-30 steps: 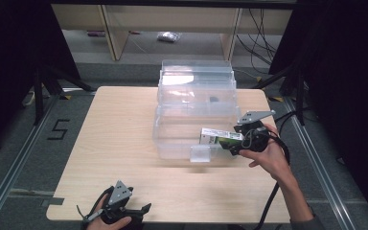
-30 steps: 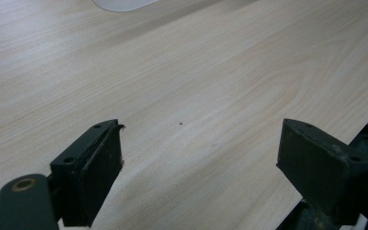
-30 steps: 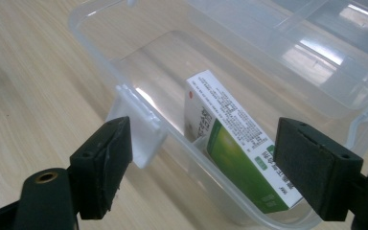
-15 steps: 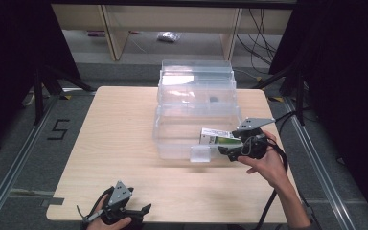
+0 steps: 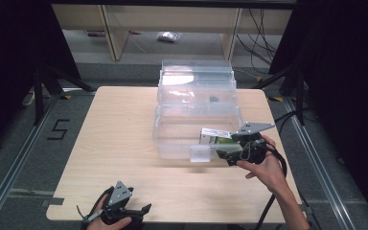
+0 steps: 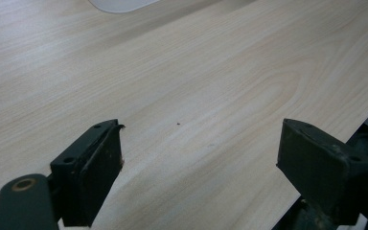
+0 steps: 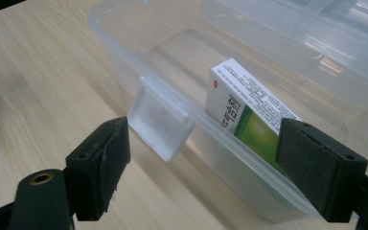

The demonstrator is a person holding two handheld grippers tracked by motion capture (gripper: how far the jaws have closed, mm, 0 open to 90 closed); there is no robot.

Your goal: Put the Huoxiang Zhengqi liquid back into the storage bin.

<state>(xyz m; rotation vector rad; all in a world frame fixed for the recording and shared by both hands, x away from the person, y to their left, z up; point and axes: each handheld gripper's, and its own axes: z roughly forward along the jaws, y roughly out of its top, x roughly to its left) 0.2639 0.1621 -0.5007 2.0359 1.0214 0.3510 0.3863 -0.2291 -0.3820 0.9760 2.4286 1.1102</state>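
So the right gripper (image 5: pixel 224 155) just backed off toward 5 o'clock, jaws wide and empty, leaving the box (image 7: pixel 247 117) leaning inside the bin (image 5: pixel 172 143), drop looks done; left gripper (image 5: pixel 141 211) idles wide.

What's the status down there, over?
Both tools open: right tool outside clear bin, left tool at table edge. Green-white box lies inside bin. Nothing blocking.

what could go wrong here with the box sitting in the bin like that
1. The green and white box leans tilted against the near wall of the clear bin; it could tip or sit proud and block a lid.
2. The right gripper, jaws open, is close to the bin's latch tab; a careless move might snag it and drag the light bin.
3. The left gripper sits at the table edge and could slip off.
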